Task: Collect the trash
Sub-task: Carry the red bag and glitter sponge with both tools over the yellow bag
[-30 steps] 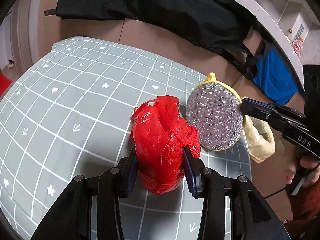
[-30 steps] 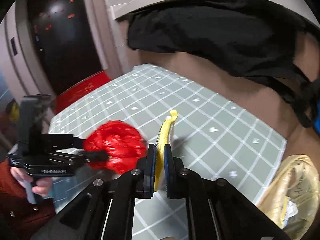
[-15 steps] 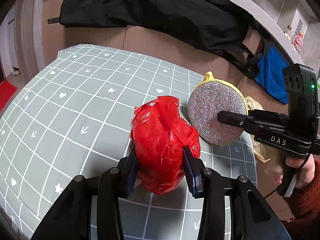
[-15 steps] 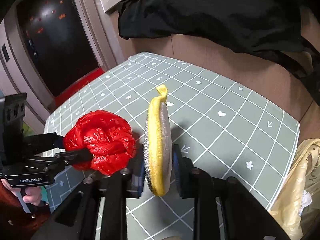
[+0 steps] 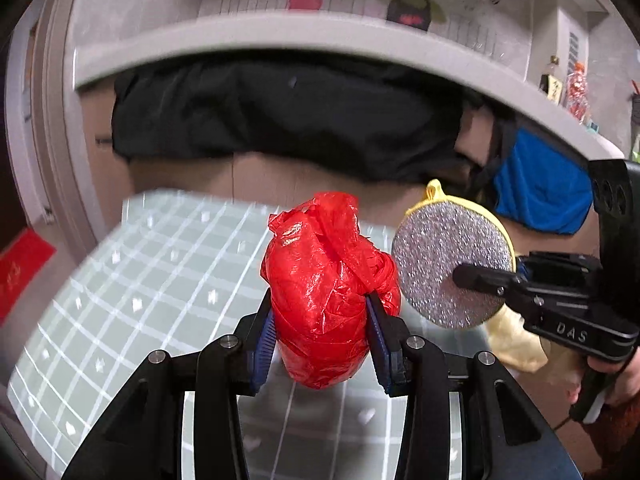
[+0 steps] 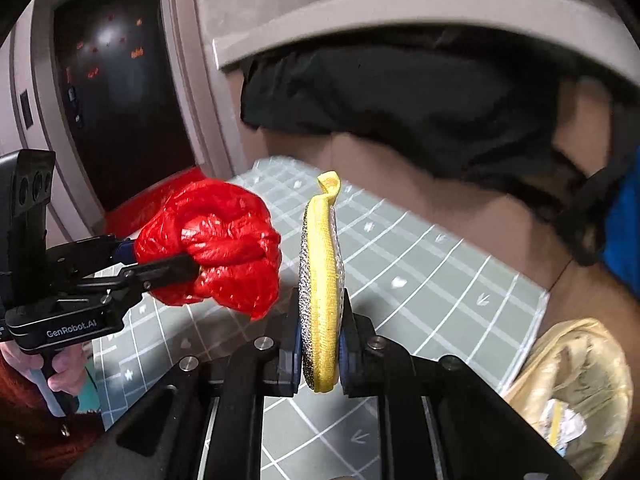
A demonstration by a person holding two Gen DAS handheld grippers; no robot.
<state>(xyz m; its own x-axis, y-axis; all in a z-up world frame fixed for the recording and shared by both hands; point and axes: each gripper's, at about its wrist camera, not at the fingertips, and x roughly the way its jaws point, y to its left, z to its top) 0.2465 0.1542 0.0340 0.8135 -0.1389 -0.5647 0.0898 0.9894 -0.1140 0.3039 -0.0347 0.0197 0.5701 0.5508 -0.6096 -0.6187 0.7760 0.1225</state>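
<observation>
A crumpled red plastic bag (image 5: 324,300) hangs above the green gridded tablecloth (image 5: 160,280), with my left gripper (image 5: 320,340) shut on its lower half. Its blue pads press both sides. To its right a round scouring pad (image 5: 452,264), silver with a yellow rim and loop, stands on edge in my right gripper (image 5: 480,280). In the right wrist view the scouring pad (image 6: 320,280) sits upright between the blue pads of my right gripper (image 6: 320,348), which is shut on it. The red bag (image 6: 216,248) and left gripper (image 6: 152,264) float to the left there.
A yellowish plastic bag (image 6: 572,384) with scraps inside hangs off the table's right edge. Black cloth (image 5: 280,120) and blue fabric (image 5: 540,188) drape over a brown panel behind the table. A dark door (image 6: 104,92) stands at the far left. A person's hand (image 6: 60,376) holds the left gripper's handle.
The red bag has risen off the tablecloth with my left gripper, and the view has tipped up toward the wall. My right gripper has taken a deeper hold of the scouring pad and lifted it slightly.
</observation>
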